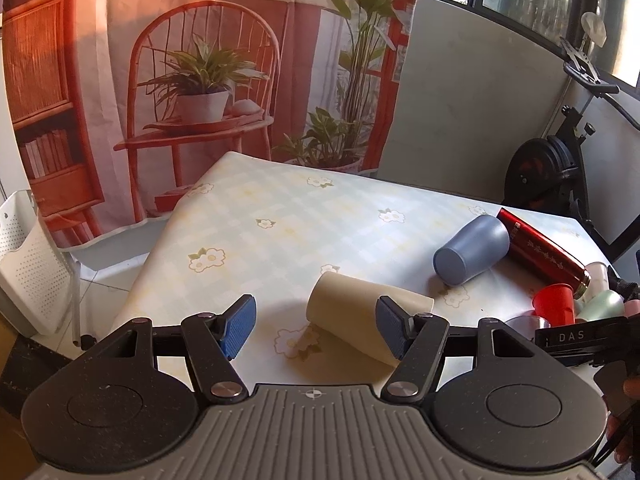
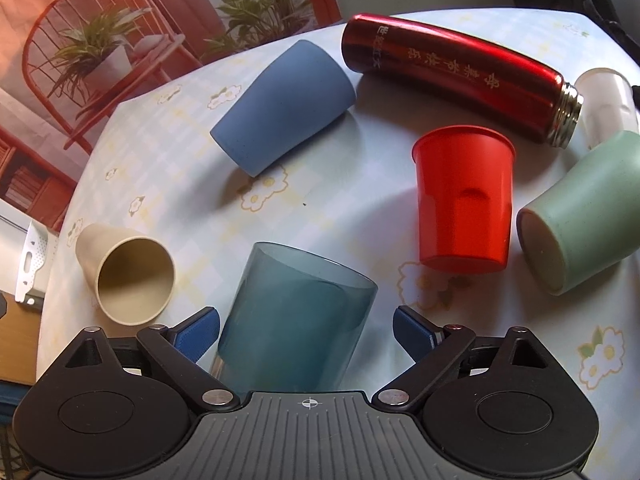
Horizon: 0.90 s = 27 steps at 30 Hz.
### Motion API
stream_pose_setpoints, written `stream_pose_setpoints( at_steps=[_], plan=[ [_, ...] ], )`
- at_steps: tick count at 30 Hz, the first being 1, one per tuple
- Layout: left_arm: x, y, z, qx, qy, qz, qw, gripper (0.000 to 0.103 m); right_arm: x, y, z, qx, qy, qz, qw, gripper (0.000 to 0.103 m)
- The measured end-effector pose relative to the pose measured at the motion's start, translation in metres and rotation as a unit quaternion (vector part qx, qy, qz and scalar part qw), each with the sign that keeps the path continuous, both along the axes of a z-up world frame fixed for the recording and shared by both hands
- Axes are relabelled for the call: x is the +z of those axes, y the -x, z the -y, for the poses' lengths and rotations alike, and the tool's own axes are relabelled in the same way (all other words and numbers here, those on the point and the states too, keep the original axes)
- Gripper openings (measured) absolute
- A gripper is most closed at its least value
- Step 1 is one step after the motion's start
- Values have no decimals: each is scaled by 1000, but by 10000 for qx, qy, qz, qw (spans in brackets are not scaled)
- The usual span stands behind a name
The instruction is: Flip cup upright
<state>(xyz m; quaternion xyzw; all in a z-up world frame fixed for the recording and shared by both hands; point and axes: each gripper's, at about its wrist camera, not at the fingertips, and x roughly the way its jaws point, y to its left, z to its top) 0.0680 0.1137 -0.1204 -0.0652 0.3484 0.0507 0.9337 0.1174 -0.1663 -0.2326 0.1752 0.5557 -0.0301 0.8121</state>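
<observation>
A cream cup (image 1: 356, 316) lies on its side on the flowered tablecloth; it also shows in the right wrist view (image 2: 128, 276) with its mouth facing the camera. My left gripper (image 1: 316, 326) is open, its right pad against or just in front of the cream cup. My right gripper (image 2: 306, 334) is open, its fingers either side of a translucent teal glass (image 2: 296, 316) lying on its side; the pads do not touch it. A blue cup (image 2: 284, 106) (image 1: 472, 254), a red cup (image 2: 464, 200) and a green cup (image 2: 580, 212) also lie tipped over.
A red steel flask (image 2: 460, 72) lies at the back of the table, a white cup (image 2: 606, 100) beside it. The table edge (image 1: 160, 248) drops off at left, with a white perforated chair (image 1: 36, 264) beyond. An exercise bike (image 1: 560, 160) stands at the right.
</observation>
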Motion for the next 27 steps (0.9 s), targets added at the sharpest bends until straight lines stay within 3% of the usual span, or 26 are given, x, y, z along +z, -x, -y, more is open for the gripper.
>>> stream_pose_setpoints(
  at_steps=[4, 7, 13, 17, 22, 27],
  plan=[
    [-2, 1, 2, -45, 7, -18, 10000, 69, -5, -3, 3, -28, -205, -41, 9998, 84],
    [-2, 2, 2, -69, 30, -35, 10000, 69, -4, -2, 2, 25, -344, 14, 9994, 72],
    [-1, 4, 6, -123, 75, -36, 9999, 69, 14, 12, -2, 273, -207, 447, 9984, 71],
    [0, 6, 10, -177, 127, -21, 9998, 69, 28, 24, -10, 628, 292, 958, 9930, 69],
    [0, 7, 16, -249, 141, -37, 9996, 69, 33, 31, -26, 1259, 1187, 1357, 9755, 64],
    [1, 10, 19, -291, 154, -42, 9994, 69, 30, 32, -30, 1401, 1357, 1459, 9699, 63]
  ],
)
